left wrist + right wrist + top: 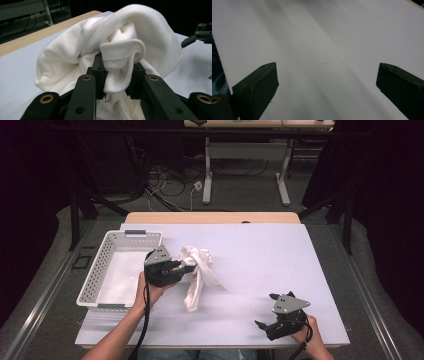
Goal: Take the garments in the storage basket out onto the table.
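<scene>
A crumpled white cloth (pixel 197 270) lies left of the table's middle, one strip trailing toward the front. My left gripper (pixel 186 264) is shut on a hemmed fold of the white cloth (pixel 120 57), which bulges up between and over the two black jaws. The left gripper (pixel 117 75) points right, away from the basket. My right gripper (pixel 267 310) rests near the front right edge, held by a hand, its jaws spread wide. In the right gripper view the fingertips (pixel 257 85) frame bare table with nothing between them.
A white perforated basket (pixel 100 270) stands at the table's left edge, just behind my left hand. The white table sheet (pixel 270 255) stretches to the right. Beyond the far wooden edge are cables and table legs on the floor.
</scene>
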### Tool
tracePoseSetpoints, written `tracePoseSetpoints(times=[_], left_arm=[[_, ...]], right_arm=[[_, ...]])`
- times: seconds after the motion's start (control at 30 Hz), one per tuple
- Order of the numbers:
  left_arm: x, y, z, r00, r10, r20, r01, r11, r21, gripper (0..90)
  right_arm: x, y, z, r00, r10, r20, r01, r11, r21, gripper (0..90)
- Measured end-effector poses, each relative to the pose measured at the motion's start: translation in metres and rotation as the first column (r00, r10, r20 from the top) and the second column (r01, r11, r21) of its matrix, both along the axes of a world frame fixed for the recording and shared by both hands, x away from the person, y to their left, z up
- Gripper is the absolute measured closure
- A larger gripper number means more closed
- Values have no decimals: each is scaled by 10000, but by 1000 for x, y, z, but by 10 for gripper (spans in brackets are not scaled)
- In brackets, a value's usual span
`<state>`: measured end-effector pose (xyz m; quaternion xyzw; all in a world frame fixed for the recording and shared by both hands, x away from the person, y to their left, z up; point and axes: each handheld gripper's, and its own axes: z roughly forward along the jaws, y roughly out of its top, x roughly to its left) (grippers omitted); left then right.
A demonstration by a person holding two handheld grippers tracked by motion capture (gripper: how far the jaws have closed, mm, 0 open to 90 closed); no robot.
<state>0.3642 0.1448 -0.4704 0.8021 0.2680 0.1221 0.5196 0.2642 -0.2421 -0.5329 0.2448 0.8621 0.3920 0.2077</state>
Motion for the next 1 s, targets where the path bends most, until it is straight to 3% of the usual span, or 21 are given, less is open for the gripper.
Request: tracePoseSetpoints(times=[1.0], left_arm=[[19,-24,-23,9995,53,-320,-43,9995,302,733]], right_arm=[[-1,0,1,10000,39,39,-39,10000,-12,37]])
